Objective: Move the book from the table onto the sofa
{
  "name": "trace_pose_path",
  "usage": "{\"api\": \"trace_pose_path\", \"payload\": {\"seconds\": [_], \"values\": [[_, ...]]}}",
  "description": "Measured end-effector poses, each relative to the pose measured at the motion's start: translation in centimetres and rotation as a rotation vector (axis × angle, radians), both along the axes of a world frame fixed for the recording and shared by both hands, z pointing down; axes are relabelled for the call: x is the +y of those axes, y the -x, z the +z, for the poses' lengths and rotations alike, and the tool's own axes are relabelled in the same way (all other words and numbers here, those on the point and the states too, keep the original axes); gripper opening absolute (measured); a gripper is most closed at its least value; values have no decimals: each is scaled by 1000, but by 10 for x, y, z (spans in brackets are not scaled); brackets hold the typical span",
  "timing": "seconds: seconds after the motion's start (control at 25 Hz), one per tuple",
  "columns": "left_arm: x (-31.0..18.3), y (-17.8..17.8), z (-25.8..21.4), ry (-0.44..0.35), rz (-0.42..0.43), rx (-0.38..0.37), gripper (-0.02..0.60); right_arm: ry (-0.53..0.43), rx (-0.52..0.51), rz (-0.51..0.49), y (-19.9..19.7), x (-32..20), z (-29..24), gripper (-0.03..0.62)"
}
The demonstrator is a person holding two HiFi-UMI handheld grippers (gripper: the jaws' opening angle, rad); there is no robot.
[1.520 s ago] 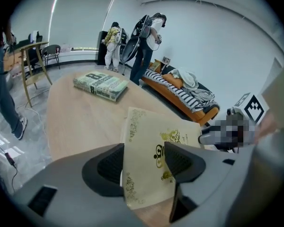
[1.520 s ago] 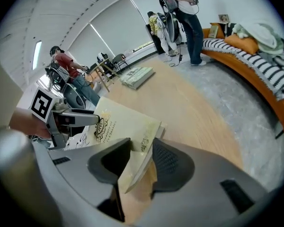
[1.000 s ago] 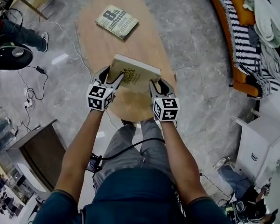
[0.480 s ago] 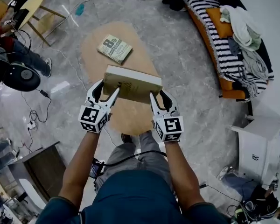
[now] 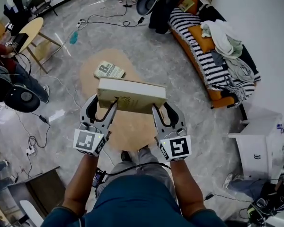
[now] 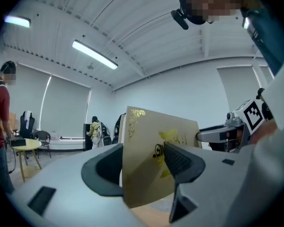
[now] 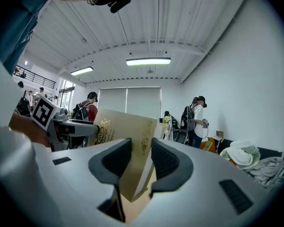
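Observation:
A thick tan book with gold print is held in the air above the oval wooden table. My left gripper is shut on its left near corner and my right gripper is shut on its right near corner. In the left gripper view the book stands upright between the pads, and in the right gripper view the book sits between the dark pads too. The striped sofa runs along the wall at upper right.
A second book lies on the far end of the table. Clothes and an orange cushion lie piled on the sofa. A white cabinet stands at right. Cables cross the marble floor, and people and a round side table stand at left.
Both grippers have lifted the book well up off the table, and the table and floor now look farther below. More of the room and sofa has come into view.

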State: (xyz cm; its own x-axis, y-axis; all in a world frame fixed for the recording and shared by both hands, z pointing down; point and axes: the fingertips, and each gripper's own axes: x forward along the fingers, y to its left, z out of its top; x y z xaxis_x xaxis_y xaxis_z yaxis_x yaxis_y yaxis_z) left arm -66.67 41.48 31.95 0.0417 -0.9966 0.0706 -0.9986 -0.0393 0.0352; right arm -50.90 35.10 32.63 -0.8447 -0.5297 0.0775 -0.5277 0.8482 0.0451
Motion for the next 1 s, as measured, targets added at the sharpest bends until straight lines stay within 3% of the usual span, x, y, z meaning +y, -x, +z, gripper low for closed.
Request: {"api": "trace_pose_path", "payload": {"seconds": [0.2,0.72,1.0], "values": [[25,-24,-37,-58,26,-29,258,-83,-29,30,-29,30,-49,141],[58,-94,-119,-277,209,-27,255,-248,-56,173,-106,92,-141,132],[52,-155,-138,-312,329,-14,253,-285,-49,285,-170,107,-163,132]]}}
